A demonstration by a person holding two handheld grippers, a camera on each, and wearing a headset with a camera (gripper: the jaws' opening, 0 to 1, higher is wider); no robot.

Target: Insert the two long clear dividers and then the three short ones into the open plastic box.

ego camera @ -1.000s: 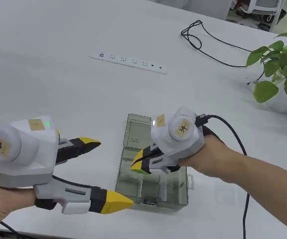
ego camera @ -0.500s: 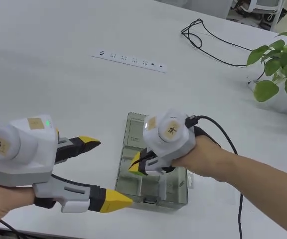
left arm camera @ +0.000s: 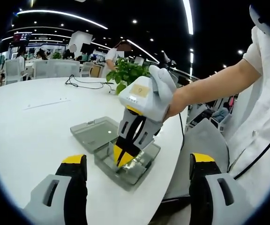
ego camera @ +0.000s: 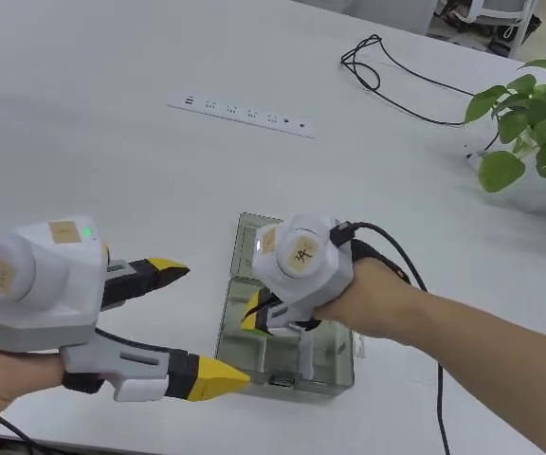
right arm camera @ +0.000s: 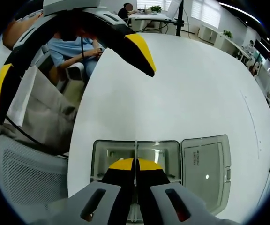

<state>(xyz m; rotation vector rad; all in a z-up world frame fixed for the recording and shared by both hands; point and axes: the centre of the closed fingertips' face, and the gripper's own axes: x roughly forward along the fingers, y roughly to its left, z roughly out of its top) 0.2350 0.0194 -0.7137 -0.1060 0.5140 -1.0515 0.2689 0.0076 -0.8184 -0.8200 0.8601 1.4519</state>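
Barely discernible divider [right arm camera: 136,146] in right tool [right arm camera: 135,162]

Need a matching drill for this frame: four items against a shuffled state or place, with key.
Items
1. left gripper
2. right gripper
3. power strip
4. potted plant

States or places
A. lies flat on the table, far middle of the head view
B. jaws shut on a clear divider over the open plastic box
C. far right of the head view
D. jaws wide apart, empty, left of the box

Pairs: 1-D, 2-B, 3-A, 4-C
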